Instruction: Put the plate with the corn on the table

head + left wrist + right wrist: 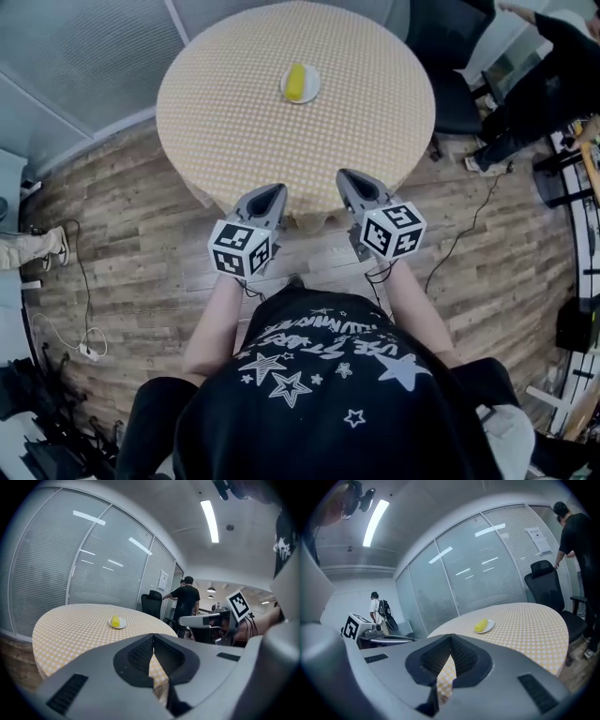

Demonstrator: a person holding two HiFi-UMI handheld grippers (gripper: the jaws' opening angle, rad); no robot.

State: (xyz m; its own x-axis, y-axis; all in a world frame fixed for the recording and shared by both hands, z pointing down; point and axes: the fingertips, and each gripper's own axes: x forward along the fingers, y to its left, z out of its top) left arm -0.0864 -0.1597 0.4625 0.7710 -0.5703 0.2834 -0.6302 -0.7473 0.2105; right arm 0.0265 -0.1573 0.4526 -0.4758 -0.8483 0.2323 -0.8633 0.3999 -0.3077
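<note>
Plate [301, 84] bearing corn [294, 82] sitting on round checked table [234, 122]. Left gripper [275, 190] and right gripper [346, 176] hovering at near edge, jaws closed, gripping nothing.

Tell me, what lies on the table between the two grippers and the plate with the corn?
Only bare checkered tablecloth, as the head view shows.

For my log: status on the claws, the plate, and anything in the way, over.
Left claw and right claw shut, empty, at the near edge of the table. Plate with corn on table, apart from both. Nothing between.
</note>
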